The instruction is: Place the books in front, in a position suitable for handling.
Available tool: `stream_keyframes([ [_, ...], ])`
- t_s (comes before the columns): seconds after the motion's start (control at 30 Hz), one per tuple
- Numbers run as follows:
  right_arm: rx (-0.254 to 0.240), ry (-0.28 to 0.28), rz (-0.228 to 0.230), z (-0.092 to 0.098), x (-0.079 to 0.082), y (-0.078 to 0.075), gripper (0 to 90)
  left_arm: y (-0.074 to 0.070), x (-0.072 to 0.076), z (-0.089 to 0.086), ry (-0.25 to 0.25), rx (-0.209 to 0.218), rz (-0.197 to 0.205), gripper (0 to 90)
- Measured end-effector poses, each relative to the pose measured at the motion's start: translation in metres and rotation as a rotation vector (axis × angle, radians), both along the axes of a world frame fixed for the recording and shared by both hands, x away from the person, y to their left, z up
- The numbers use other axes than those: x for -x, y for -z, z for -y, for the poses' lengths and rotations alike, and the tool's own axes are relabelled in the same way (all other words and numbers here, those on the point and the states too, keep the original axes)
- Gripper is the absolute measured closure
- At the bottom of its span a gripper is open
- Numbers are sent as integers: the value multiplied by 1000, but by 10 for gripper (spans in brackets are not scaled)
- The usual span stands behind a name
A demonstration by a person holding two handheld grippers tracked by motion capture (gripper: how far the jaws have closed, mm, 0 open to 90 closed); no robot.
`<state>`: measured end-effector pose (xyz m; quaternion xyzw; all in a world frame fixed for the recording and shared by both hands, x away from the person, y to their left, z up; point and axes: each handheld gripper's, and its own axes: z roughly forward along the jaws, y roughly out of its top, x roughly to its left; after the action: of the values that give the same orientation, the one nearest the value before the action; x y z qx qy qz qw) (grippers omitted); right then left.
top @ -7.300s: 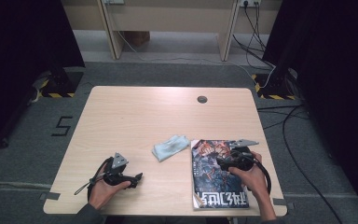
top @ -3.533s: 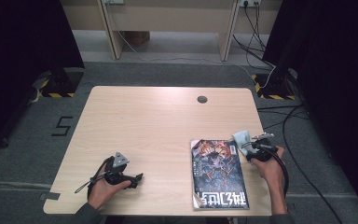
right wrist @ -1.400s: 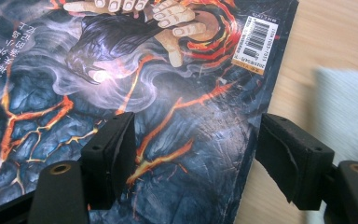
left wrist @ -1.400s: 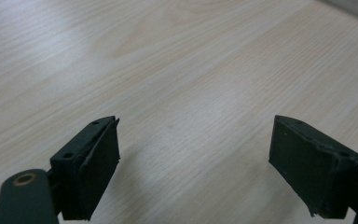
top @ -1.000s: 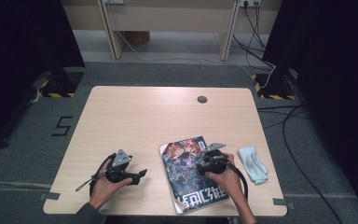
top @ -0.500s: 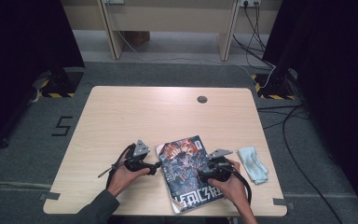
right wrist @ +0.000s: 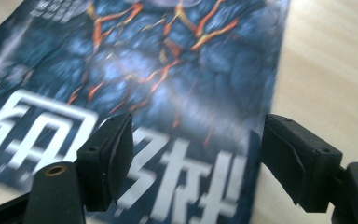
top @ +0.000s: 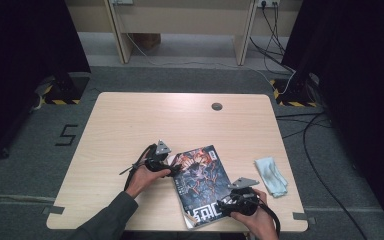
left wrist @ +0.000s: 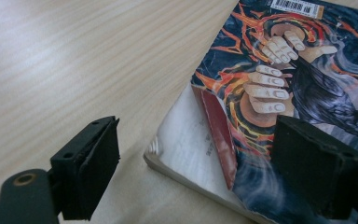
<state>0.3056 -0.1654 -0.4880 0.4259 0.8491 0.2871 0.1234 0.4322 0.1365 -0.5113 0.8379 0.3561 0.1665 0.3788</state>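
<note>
Two tongs gaping, gripping nothing; left tongs (left wrist: 186, 177) straddling curled cover corner of magazine (top: 200, 182); right tongs (right wrist: 196, 161), just widened, hovering over its title end; lying flat on worktop (top: 130, 125); looking light, floppy, glossy; likely pinching at lifted corner.

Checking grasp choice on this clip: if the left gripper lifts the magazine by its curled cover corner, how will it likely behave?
The magazine will probably flop: its cover is thin, and the corner already curls off the pages in the left gripper view. Lifted there, likely only the cover rises, and it may crease. Its glossy cover suggests it slides easily on the table.
</note>
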Motion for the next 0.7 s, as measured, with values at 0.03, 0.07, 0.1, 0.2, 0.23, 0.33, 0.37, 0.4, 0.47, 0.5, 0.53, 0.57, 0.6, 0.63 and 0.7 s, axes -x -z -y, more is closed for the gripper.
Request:
stream_keyframes([
  [0.03, -1, -6, -3, 0, 4, 0, 256, 0, 0, 0, 6, 7, -3, 157],
  [0.07, -1, -12, -4, 1, 8, 1, 254, 0, 0, -1, 13, 14, -12, 174],
  [0.1, -7, -24, -10, 3, 15, 2, 247, 1, 1, -2, 17, 31, -21, 245],
  [0.2, -8, -27, -4, 7, 21, 2, 245, 2, 3, -4, 11, 57, -33, 272],
  [0.23, 7, -25, 5, 11, 27, 3, 239, 3, 3, -5, 6, 64, -45, 272],
  [0.33, 45, -33, 33, 10, 32, 5, 234, 3, 7, -11, -8, 82, -72, 272],
  [0.37, 45, -33, 33, 10, 32, 5, 234, 3, 7, -11, -8, 82, -72, 273],
  [0.4, 65, -36, 35, 10, 31, 5, 227, 3, 9, -12, -11, 81, -72, 274],
  [0.47, 78, -24, 41, 10, 30, 6, 205, 2, 13, -14, -17, 73, -73, 278],
  [0.5, 80, -13, 34, 11, 29, 6, 193, 2, 13, -14, -17, 73, -73, 280],
  [0.53, 78, 0, 31, 11, 29, 7, 184, 1, 15, -15, -18, 62, -74, 282],
  [0.57, 82, 6, 36, 12, 28, 7, 184, 1, 17, -16, -21, 62, -76, 285],
  [0.6, 89, 10, 41, 12, 28, 6, 181, 1, 17, -16, -21, 62, -76, 288],
  [0.63, 102, 17, 48, 12, 26, 6, 172, 0, 21, -18, -30, 56, -80, 293],
  [0.7, 119, 35, 47, 12, 22, 5, 163, 0, 26, -21, -35, 47, -81, 303],
])
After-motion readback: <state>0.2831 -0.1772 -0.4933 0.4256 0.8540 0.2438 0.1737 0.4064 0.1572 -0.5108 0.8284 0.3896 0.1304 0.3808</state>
